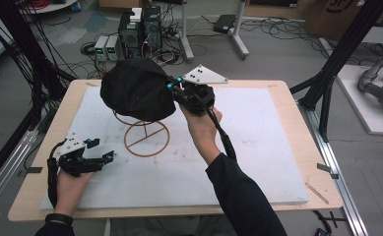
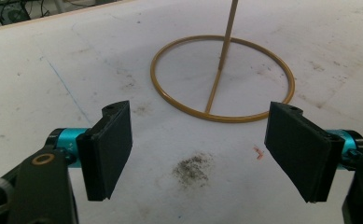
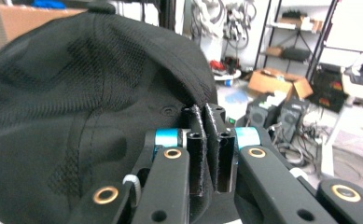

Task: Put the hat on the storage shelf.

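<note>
high view: black cap point(image 1: 137, 88) held above the wire stand point(image 1: 144, 135), over the far-left part of the white mat point(image 1: 258, 147); right gripper point(image 1: 175, 87) clamped on its rim. wide bare mat to the right, wooden table edge point(image 1: 297, 105) beyond. left gripper point(image 1: 105, 156) low near the mat's left edge, well apart from the stand.

left gripper view: jaws spread wide, nothing between them; stand's ring base point(image 2: 222, 78) ahead, bare mat around.

right gripper view: jaws pinched together on the cap's fabric edge point(image 3: 195, 100), crown bulging to the left.
</note>
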